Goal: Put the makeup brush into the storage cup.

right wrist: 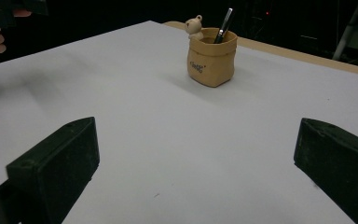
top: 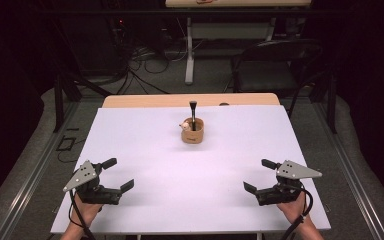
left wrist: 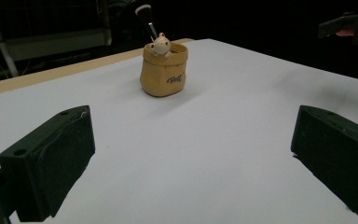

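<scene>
A small tan sack-shaped holder [top: 192,133] [left wrist: 163,71] [right wrist: 212,58] stands upright toward the far middle of the white table [top: 190,200]. A little cream bear figure [top: 184,125] [left wrist: 160,46] [right wrist: 195,26] perches on its rim, and a dark brush [top: 193,114] [left wrist: 146,18] [right wrist: 223,25] stands in it. My left gripper [top: 118,175] [left wrist: 191,161] rests near the front left edge, open, with nothing between its jaws. At the front right, my right gripper [top: 258,175] [right wrist: 196,168] is open and empty too. Both point toward the holder, well short of it.
A wooden table edge [top: 145,100] shows beyond the white sheet. Behind it stand a dark chair [top: 275,65], a table leg [top: 189,50] and floor cables [top: 145,65]. Metal rails run along both sides of the table.
</scene>
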Action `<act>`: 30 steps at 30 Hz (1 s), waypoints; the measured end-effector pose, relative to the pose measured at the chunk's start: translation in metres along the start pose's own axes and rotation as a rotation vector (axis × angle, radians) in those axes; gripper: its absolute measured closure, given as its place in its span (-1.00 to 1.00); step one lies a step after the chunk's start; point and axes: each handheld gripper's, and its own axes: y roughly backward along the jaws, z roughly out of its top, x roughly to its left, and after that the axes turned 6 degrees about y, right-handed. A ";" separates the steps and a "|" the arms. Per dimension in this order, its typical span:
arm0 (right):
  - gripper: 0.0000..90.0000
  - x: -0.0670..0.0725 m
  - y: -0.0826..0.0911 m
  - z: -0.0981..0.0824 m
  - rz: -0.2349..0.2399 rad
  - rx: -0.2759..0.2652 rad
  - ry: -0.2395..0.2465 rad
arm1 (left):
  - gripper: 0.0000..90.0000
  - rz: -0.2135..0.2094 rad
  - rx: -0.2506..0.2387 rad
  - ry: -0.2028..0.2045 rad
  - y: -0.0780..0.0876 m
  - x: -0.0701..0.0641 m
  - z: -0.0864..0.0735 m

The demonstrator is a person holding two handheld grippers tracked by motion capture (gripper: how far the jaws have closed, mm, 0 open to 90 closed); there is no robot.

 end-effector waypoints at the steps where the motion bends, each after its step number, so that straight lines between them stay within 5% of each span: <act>1: -1.00 0.001 0.000 0.000 0.000 0.005 0.005 | -1.00 0.001 -0.001 -0.001 0.000 0.000 0.000; 6: -1.00 0.004 0.001 0.000 -0.001 -0.017 0.017 | -1.00 -0.016 -0.024 -0.021 0.004 -0.001 -0.001; 12: -1.00 0.005 0.003 0.001 0.016 -0.047 0.034 | -1.00 -0.048 0.003 -0.023 0.003 0.001 -0.002; 30: -1.00 0.007 0.003 0.001 0.023 -0.045 0.058 | -1.00 -0.026 0.039 -0.013 -0.003 0.001 -0.004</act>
